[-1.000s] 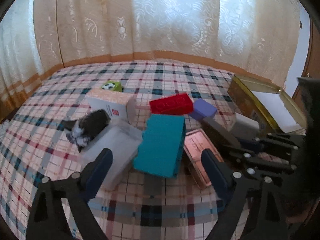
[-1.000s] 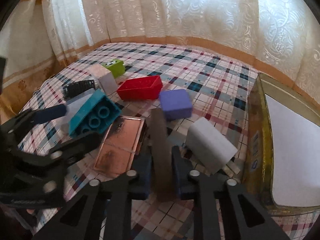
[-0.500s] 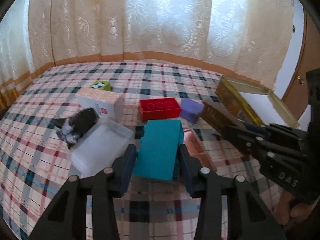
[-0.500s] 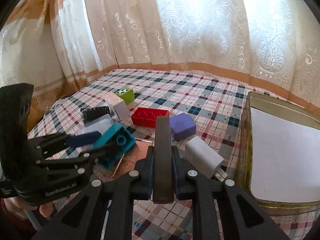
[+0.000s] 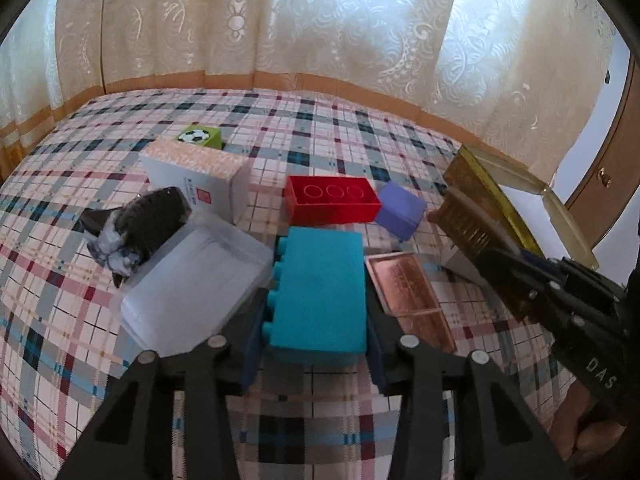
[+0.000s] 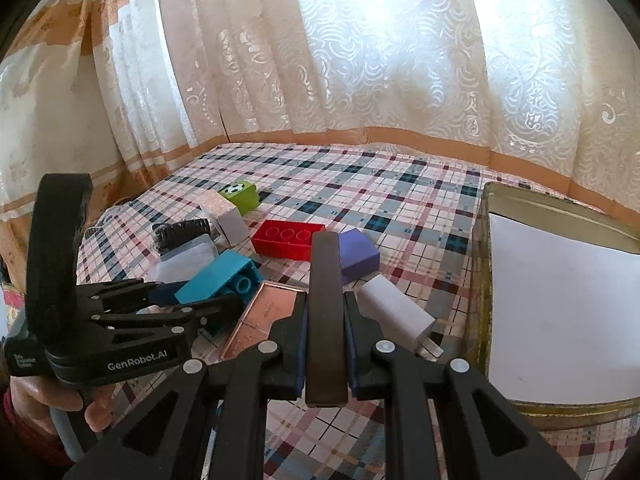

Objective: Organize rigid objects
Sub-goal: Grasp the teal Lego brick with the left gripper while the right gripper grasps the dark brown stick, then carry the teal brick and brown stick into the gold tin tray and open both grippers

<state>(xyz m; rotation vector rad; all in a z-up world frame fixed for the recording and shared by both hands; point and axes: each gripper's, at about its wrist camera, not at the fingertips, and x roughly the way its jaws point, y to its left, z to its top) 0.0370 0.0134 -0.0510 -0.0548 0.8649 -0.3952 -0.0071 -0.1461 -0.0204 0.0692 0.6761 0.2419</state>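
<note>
The teal building brick (image 5: 320, 292) is now between the fingers (image 5: 253, 344) of the left gripper (image 5: 312, 354), which are closed on its two long sides; one second ago these fingers were wide apart and the brick lay free on the checked bed cover (image 5: 280, 444). It seems lifted a little, but I cannot tell this surely. The right gripper (image 6: 326, 344) clenches the dark flat bar (image 6: 326, 312), and the bar is now raised over the bed, while one second ago it was low among the other things. So both tools carry one object each, and I judge that the next step is to bring them to the golden tin box (image 6: 484, 280), which stands open on the right with a white sheet inside. Around the brick lie the clear plastic box (image 5: 192, 280), the copper-coloured tray (image 5: 408, 292), the red brick (image 5: 332, 200) and the purple block (image 5: 402, 210). Further away are the white carton (image 5: 200, 176) and the green cube (image 5: 200, 137) with a football picture.
</note>
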